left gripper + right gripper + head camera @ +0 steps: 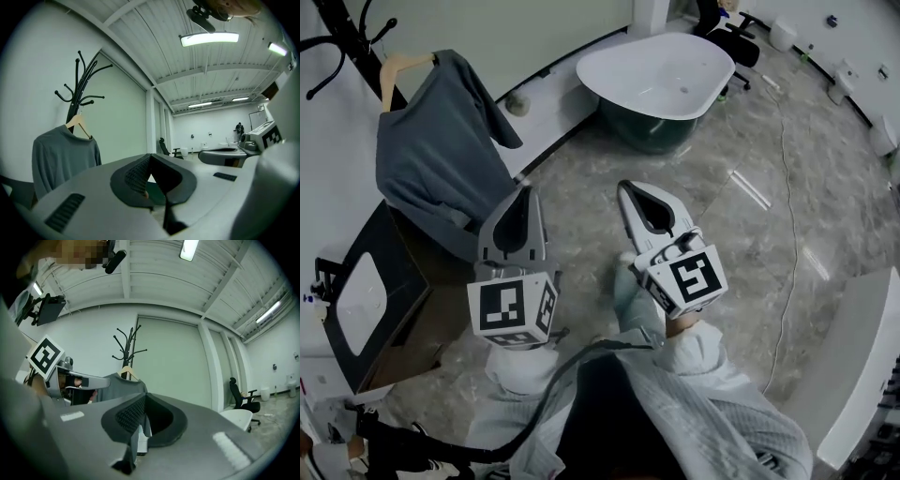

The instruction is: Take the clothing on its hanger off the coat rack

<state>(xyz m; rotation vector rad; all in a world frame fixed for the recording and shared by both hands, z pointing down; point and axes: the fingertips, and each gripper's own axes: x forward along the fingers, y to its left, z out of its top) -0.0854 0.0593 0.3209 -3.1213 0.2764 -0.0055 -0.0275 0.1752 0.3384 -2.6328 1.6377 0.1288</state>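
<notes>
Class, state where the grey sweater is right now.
In the head view the grey sweater hangs at upper left on a wooden hanger on the black coat rack, beyond the shut left hand-held gripper.

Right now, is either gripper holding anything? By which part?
Nothing held. Left gripper and right gripper are shut and empty; the grey shirt hangs on its hanger.

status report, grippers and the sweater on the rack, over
Left gripper and right gripper both shut, empty. Grey sweater on wooden hanger, hanging on coat rack, untouched. Nothing seen between grippers and it.
</notes>
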